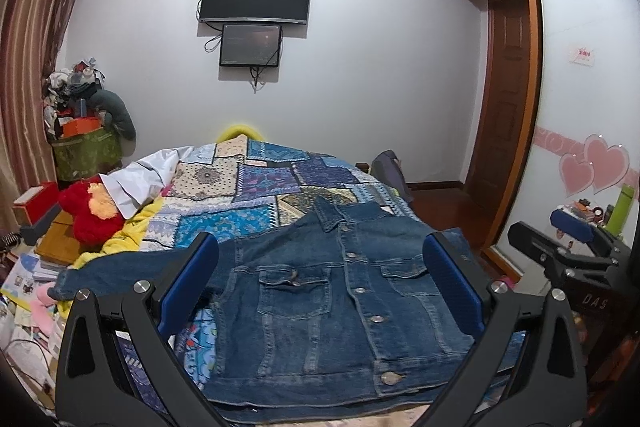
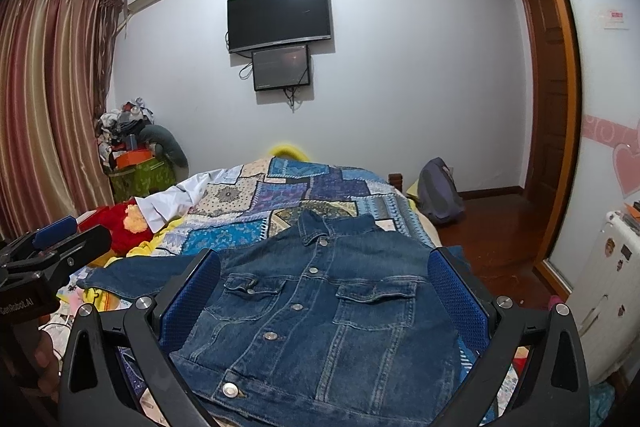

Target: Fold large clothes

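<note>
A blue denim jacket (image 1: 340, 291) lies flat and buttoned, front up, on the bed, collar pointing away; it also shows in the right wrist view (image 2: 320, 307). Its left sleeve (image 1: 132, 267) stretches out to the left. My left gripper (image 1: 320, 259) is open and empty, held above the jacket's near hem. My right gripper (image 2: 324, 275) is open and empty, also above the near hem. The right gripper shows at the right edge of the left wrist view (image 1: 560, 251), and the left gripper at the left edge of the right wrist view (image 2: 56, 243).
A patchwork quilt (image 1: 256, 187) covers the bed. A red plush toy (image 1: 90, 211), a white garment (image 1: 140, 179) and yellow cloth lie at the bed's left side, with clutter on the floor beyond. A wardrobe (image 1: 580, 67) stands right. A backpack (image 2: 440, 191) sits on the floor.
</note>
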A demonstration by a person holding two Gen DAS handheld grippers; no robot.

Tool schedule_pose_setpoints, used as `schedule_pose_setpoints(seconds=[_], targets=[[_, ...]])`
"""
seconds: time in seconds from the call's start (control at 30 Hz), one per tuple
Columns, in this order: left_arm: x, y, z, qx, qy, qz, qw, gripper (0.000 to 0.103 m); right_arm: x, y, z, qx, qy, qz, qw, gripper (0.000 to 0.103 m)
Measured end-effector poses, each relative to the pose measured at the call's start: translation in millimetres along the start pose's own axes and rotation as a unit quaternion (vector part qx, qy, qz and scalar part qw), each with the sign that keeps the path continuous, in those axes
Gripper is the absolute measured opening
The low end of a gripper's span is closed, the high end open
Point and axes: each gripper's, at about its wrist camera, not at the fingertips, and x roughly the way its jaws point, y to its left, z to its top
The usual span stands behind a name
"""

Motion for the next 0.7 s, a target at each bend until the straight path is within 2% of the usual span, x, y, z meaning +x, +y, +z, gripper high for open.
schedule_pose_setpoints(seconds=[0.1, 0.23, 0.37, 0.53, 0.57, 0.7], targets=[[11, 16, 2, -0.006, 0.004, 0.016, 0.9999, 0.103, 17, 4, 4, -0.004, 0.005, 0.006, 1.000, 0.103], [38, 48, 4, -0.015, 0.030, 0.035, 0.9988, 0.103, 50, 10, 10, -0.011, 0.021, 0.013, 1.000, 0.103], [71, 96, 2, -0.042, 0.076, 0.079, 0.9931, 0.103, 93, 14, 16, -0.020, 0.048, 0.019, 0.998, 0.103], [112, 162, -8, -0.062, 0.137, 0.156, 0.9763, 0.103, 157, 21, 23, -0.040, 0.100, 0.034, 0.994, 0.103], [122, 179, -12, -0.063, 0.155, 0.177, 0.9699, 0.103, 166, 23, 23, -0.044, 0.106, 0.036, 0.993, 0.103], [149, 229, -32, -0.086, 0.201, 0.191, 0.9569, 0.103, 214, 30, 23, -0.063, 0.132, 0.045, 0.988, 0.103]])
